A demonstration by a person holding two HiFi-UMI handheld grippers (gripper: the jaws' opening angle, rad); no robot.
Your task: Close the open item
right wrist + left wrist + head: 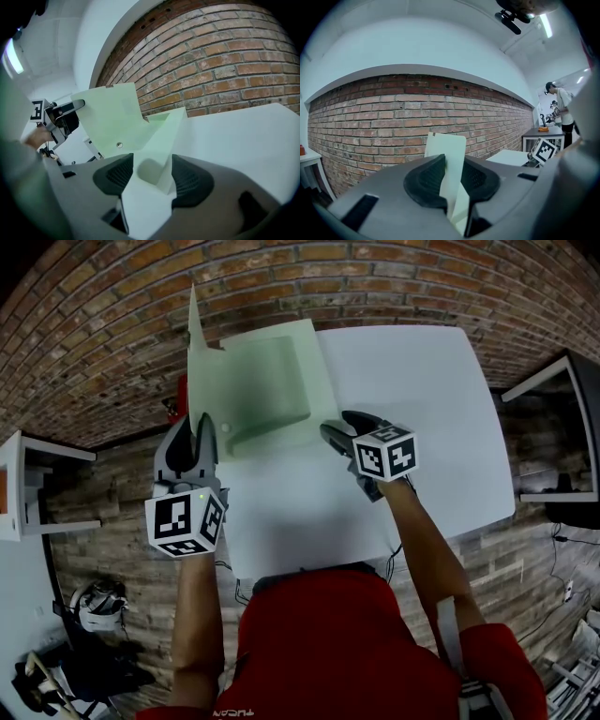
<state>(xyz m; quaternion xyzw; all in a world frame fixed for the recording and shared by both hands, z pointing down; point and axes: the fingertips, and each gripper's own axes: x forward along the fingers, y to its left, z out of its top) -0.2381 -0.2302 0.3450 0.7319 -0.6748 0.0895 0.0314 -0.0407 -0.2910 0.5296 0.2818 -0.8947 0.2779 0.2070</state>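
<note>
While the green folder (272, 381) lies open on the white table (412, 409) near a brick wall (375, 277), the left gripper (199, 427) pinches its upright cover (447, 154); the right gripper's (330, 432) jaws stand apart around its near corner.

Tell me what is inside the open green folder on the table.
The folder shows, on its flat half, what looks like one inner pocket and no loose sheets. Anything tucked within that pocket is covered by its front. The raised cover is bare inside.
</note>
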